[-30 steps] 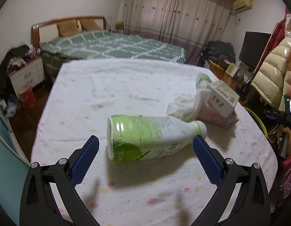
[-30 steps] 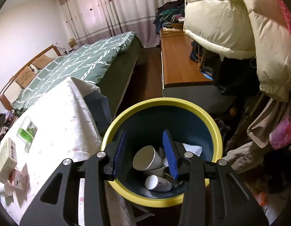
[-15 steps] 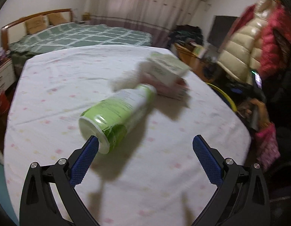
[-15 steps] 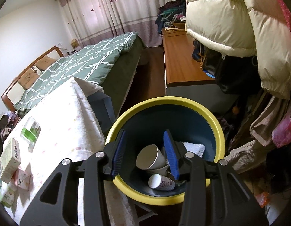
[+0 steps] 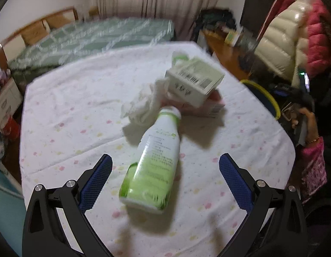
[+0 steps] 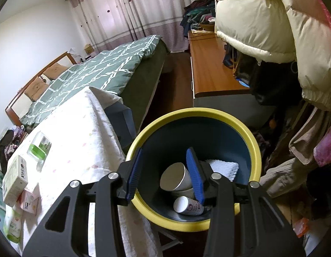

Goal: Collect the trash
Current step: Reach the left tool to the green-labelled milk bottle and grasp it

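A green and white plastic bottle (image 5: 159,141) lies on its side on the cloth-covered table (image 5: 79,98), base toward me. My left gripper (image 5: 165,160) hovers over it, open wide, with a finger on each side and neither touching it. Past the bottle are a crumpled white tissue (image 5: 146,105), a white carton (image 5: 193,83) and a pink box (image 5: 214,105) under it. My right gripper (image 6: 165,153) hangs open and empty over the yellow-rimmed blue bin (image 6: 208,112). In the bin lie a paper cup (image 6: 174,176), a small bottle (image 6: 188,206) and a white wad (image 6: 223,167).
The bin stands just off the table's right edge (image 5: 270,100). A clear container with a green band (image 6: 39,147) lies farther along the table. A bed (image 6: 101,68), a wooden cabinet (image 6: 208,68) and hanging coats (image 6: 261,21) surround the spot. A person's hand (image 5: 309,120) shows at the right.
The left gripper swung round the bottle, which now points away from me, base nearest, between the fingers instead of lying crosswise. The right gripper stayed over the bin, its jaws slightly wider.
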The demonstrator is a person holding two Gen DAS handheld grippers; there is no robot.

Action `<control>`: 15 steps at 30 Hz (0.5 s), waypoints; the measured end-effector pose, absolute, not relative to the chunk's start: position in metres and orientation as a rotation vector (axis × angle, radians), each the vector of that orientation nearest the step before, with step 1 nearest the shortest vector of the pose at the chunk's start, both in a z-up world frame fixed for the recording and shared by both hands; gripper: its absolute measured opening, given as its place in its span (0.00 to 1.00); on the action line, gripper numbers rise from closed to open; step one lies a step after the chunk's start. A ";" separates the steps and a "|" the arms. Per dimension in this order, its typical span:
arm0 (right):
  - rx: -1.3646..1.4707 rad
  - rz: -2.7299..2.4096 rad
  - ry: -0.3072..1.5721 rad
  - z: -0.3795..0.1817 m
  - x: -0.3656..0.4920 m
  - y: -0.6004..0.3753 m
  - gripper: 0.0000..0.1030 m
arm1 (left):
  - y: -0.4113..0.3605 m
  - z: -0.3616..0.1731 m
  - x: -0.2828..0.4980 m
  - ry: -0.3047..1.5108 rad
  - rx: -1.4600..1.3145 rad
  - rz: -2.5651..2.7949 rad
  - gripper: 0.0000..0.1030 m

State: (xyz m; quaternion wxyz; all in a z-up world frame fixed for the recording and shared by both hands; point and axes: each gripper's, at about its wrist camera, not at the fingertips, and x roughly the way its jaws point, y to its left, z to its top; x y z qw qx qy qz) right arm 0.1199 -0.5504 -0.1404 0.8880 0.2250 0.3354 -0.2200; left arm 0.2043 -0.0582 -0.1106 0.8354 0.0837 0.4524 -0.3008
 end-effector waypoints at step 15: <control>0.485 -0.441 0.703 -0.147 0.121 -0.558 0.43 | -0.118 -0.147 0.244 1.218 0.453 -0.609 0.82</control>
